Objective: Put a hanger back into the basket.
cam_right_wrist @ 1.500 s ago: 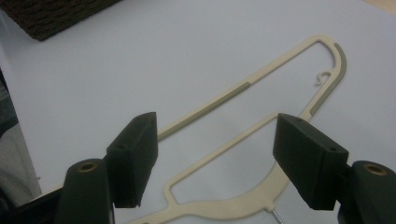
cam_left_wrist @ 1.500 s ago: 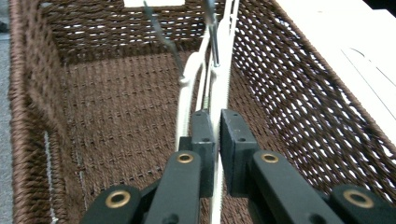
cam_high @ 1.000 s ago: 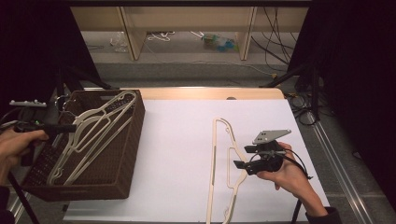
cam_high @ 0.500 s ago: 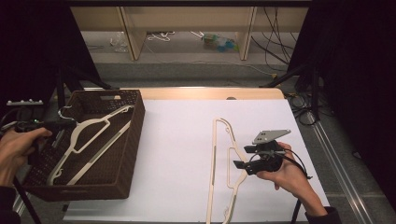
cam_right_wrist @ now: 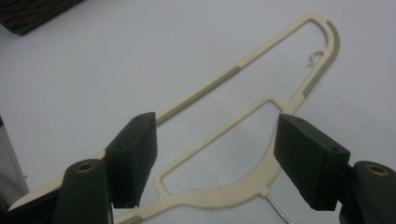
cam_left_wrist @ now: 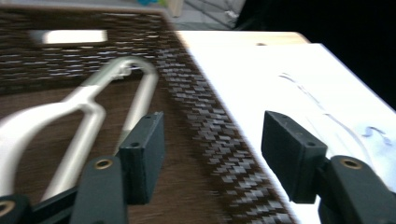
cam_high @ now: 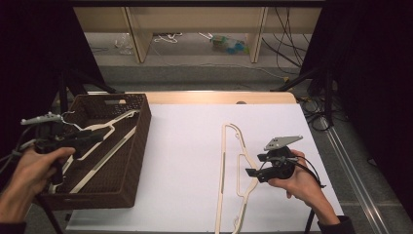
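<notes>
Over the basket (cam_high: 131,146), the left tool (cam_high: 95,138) lies level, jaws just opened.

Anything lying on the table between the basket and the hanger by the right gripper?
No. In the high view the white tabletop between the basket and the hanger is bare. The right gripper, jaws open, sits on the hanger's far side.

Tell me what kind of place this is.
Probably a lab or workshop recording station: a white-covered table ringed by black curtains, loose cables on the floor, and plain wooden shelving behind.
</notes>
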A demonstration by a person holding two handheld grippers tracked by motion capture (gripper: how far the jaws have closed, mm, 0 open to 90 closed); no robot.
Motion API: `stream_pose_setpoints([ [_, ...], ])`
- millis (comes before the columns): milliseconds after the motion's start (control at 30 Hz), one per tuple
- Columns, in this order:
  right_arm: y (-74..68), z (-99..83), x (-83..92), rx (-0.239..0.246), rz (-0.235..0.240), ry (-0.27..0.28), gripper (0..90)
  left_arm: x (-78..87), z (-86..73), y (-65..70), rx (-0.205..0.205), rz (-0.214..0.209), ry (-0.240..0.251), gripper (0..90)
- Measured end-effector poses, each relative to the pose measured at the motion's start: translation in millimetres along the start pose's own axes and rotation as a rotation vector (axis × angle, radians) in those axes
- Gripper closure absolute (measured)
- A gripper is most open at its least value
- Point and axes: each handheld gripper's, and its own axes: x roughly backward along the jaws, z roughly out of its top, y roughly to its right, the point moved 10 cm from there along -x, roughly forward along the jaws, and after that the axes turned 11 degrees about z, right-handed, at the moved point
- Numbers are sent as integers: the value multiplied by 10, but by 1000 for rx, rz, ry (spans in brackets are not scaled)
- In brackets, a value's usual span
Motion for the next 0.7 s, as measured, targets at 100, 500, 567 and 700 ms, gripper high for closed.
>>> stream_pose_setpoints([
  [100,59,-48,-23,-32,-22,-9,302,-6,-88,327,-44,-48,4,373],
  [500,209,-238,-140,-89,-51,-77,289,-186,-568,1404,-147,-199,-20,332],
  [567,183,-245,-190,-72,-41,-83,291,-237,-687,1513,-167,-205,-37,329],
  [700,90,-269,-305,-80,-25,-116,304,-353,-907,1656,-183,-226,-66,320],
])
